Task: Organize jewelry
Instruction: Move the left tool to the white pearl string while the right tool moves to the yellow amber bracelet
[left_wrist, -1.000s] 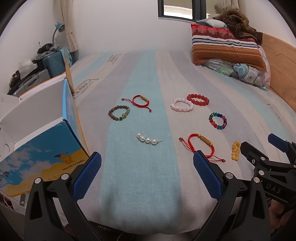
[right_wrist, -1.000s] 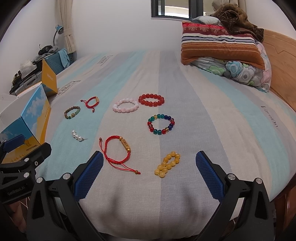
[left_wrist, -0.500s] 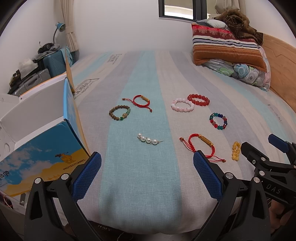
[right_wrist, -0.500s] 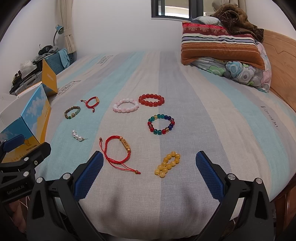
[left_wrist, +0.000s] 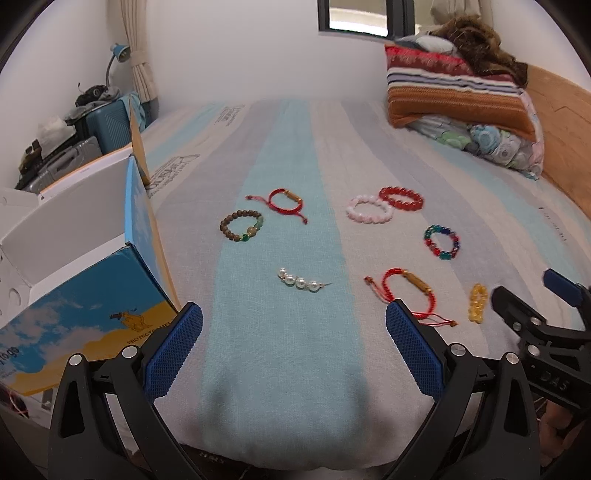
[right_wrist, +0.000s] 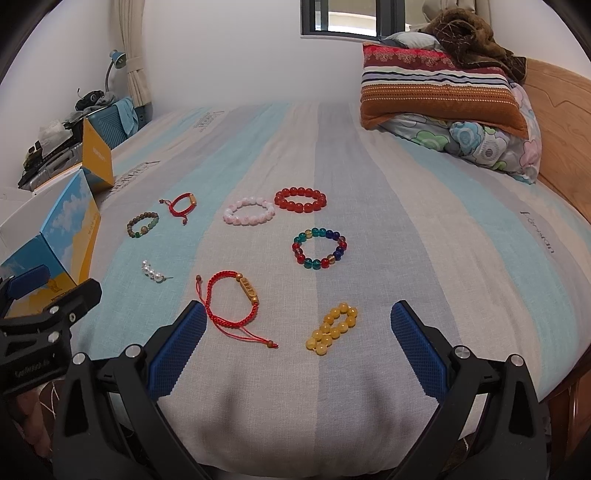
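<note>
Left gripper (left_wrist: 293, 347): spread, empty.
Right gripper (right_wrist: 297, 341): spread, empty.
Risk: red cord bracelet (right_wrist: 232, 299) lies near; its loose tails may snag a finger and drag the yellow beads (right_wrist: 331, 328).

A bed (right_wrist: 424, 258) covered in a blue, grey and cream striped sheet carries eight pieces of jewelry: a wooden bead bracelet (right_wrist: 142, 224), two red cord bracelets (right_wrist: 183, 204) (right_wrist: 232, 299), a pearl pin (right_wrist: 155, 272), pink (right_wrist: 248, 210), red (right_wrist: 300, 199), multicolored (right_wrist: 319, 248) and yellow bead bracelets (right_wrist: 331, 328). Stacked pillows (right_wrist: 443, 107) sit near the headboard.
</note>
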